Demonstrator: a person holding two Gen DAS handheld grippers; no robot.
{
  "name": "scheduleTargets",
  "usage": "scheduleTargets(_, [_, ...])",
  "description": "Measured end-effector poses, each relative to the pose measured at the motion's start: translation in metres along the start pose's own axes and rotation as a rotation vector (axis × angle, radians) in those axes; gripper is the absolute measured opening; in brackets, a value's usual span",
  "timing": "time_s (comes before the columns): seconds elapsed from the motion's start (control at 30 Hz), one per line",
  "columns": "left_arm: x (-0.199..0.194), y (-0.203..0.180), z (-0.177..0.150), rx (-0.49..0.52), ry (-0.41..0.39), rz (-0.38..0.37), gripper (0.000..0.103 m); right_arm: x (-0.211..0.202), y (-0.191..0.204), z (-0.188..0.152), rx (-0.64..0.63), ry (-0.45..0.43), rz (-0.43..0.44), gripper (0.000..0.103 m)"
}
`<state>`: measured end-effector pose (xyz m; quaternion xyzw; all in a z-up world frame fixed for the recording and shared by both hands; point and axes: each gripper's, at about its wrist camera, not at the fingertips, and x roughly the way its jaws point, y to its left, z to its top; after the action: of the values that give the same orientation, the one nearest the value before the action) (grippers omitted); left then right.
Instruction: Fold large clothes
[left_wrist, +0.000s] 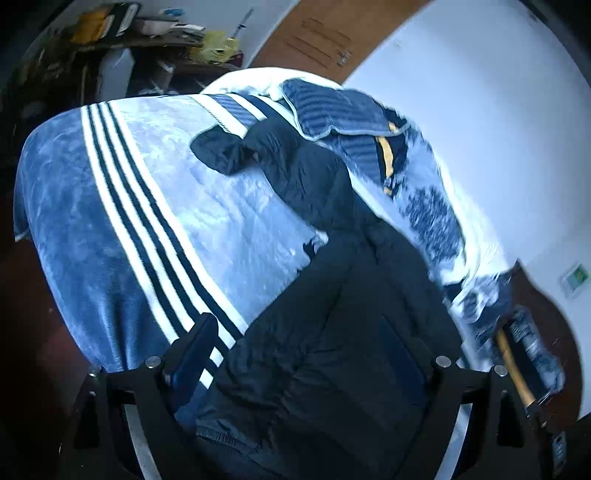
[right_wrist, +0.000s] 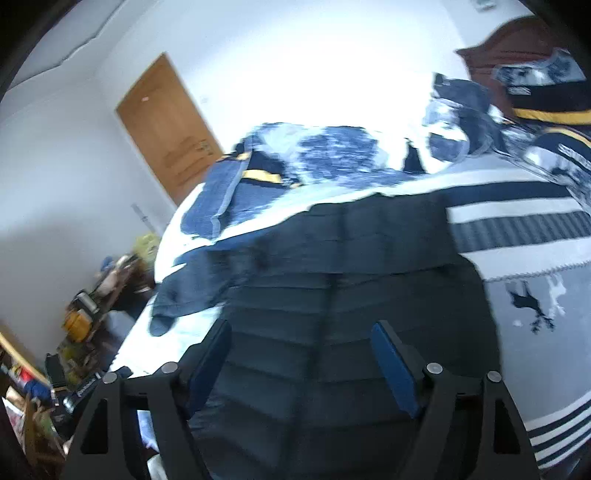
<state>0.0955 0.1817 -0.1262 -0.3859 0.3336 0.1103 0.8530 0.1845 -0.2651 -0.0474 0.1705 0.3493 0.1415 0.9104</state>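
A: Any writing you can read here?

B: None. The dark quilted jacket (left_wrist: 332, 350) carries no legible label or brand in either view.

A: What about the striped blanket (left_wrist: 147, 221) on the bed?

B: Only stripes and a blotchy pattern, no letters. In the right wrist view a small dark figure (right_wrist: 532, 306) is printed on the grey cloth, but it is a shape, not text.

A: The wooden door (right_wrist: 166, 129)?

B: A small pale tag (right_wrist: 145, 99) sits near its top, too blurred to read.

A: And the wall (left_wrist: 498, 147)?

B: A small green and white panel (left_wrist: 574, 278) hangs there; whatever is on it is too small to make out.
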Motion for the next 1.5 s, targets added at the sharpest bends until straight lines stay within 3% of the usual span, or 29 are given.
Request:
scheduleTargets(0.2, [-0.004,0.035,0.022,-0.178,0.020,-0.127,0.089,0.025,0.040,0.004,0.023,0.127,0.132,0.082])
scheduleTargets(0.4, [0.030,0.080,0.039,-0.383,0.049,-0.148,0.089,0.062,0.063,0.003,-0.006,0.205,0.138,0.082])
scheduleTargets(0.6, [0.074,0.112,0.060,-0.502,0.031,-0.131,0.089,0.118,0.085,0.000,-0.060,0.273,0.148,0.082])
scheduleTargets(0.73, [0.114,0.124,0.086,-0.557,0.012,-0.101,0.089,0.169,0.097,0.000,-0.077,0.329,0.162,0.082])
scheduleTargets(0.83, [0.149,0.132,0.118,-0.589,-0.020,-0.077,0.089,0.202,0.105,0.000,-0.091,0.348,0.177,0.082])
scheduleTargets(0.97, [0.203,0.147,0.170,-0.593,-0.069,0.007,0.088,0.247,0.109,-0.008,-0.090,0.387,0.178,0.082])
scheduleTargets(1.03, [0.224,0.155,0.185,-0.625,-0.090,0.008,0.088,0.258,0.109,-0.014,-0.099,0.411,0.169,0.082])
scheduleTargets(1.17, [0.241,0.146,0.199,-0.543,-0.117,0.015,0.087,0.274,0.106,-0.019,-0.126,0.426,0.147,0.081])
scheduleTargets(1.27, [0.257,0.138,0.204,-0.512,-0.069,-0.048,0.064,0.283,0.104,-0.020,-0.118,0.431,0.147,0.082])
scheduleTargets(1.33, [0.269,0.134,0.202,-0.511,-0.044,-0.051,0.060,0.287,0.105,-0.021,-0.114,0.430,0.150,0.081])
scheduleTargets(1.37, [0.273,0.133,0.203,-0.512,-0.029,-0.045,0.043,0.289,0.107,-0.022,-0.114,0.429,0.152,0.081])
scheduleTargets(1.4, [0.274,0.133,0.205,-0.506,-0.019,-0.024,0.008,0.290,0.109,-0.023,-0.116,0.430,0.149,0.081])
scheduleTargets(1.5, [0.253,0.123,0.215,-0.440,-0.081,0.000,0.005,0.289,0.114,-0.022,-0.120,0.433,0.152,0.081])
